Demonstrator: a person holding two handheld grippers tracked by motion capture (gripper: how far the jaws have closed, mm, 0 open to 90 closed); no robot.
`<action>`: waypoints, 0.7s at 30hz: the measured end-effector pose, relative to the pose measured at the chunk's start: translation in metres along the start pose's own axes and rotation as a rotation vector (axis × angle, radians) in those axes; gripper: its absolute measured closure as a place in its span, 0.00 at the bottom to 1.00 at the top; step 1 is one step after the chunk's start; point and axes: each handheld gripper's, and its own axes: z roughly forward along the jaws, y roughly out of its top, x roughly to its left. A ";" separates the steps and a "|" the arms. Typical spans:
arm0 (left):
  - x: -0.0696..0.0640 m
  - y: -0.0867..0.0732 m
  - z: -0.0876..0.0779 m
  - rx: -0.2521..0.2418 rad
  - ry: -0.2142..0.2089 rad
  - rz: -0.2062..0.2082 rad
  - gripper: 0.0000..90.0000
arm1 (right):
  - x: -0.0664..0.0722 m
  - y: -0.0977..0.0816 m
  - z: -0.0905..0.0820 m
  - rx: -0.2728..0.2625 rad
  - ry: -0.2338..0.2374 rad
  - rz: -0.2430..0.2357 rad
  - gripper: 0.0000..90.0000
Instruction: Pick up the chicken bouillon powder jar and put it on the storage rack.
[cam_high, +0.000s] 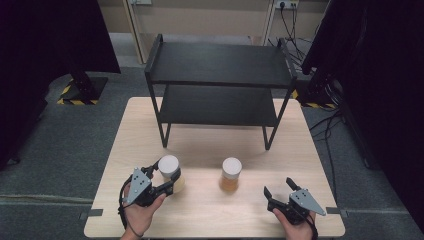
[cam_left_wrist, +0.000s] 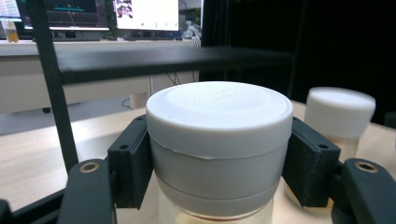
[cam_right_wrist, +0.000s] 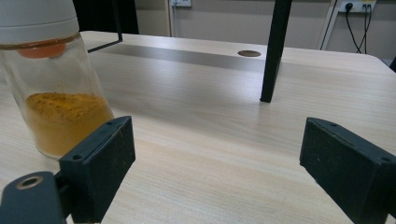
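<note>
Two tongs: left tongs (cam_high: 169, 176) clamp the white-capped jar (cam_high: 169, 170), right tongs (cam_high: 281, 189) gape wide, empty.

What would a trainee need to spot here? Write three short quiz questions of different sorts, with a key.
1. True or false: the left gripper is shut on a white-lidded jar.
2. What fills the lower part of the other jar? A) yellow-orange powder B) blue liquid C) nuts
3. What black furniture stands at the back of the table?

Key: 1 true; 2 A; 3 a two-tier shelf.
</note>
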 end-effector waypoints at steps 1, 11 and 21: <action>0.000 0.004 0.001 -0.008 0.003 -0.004 0.38 | 0.000 0.000 0.000 0.000 0.000 0.001 0.12; 0.000 0.041 0.013 -0.075 0.048 0.021 0.38 | 0.000 0.001 0.000 0.003 0.001 0.002 0.12; -0.003 0.066 0.024 -0.112 0.089 0.029 0.38 | 0.000 0.000 0.000 0.002 0.001 0.001 0.12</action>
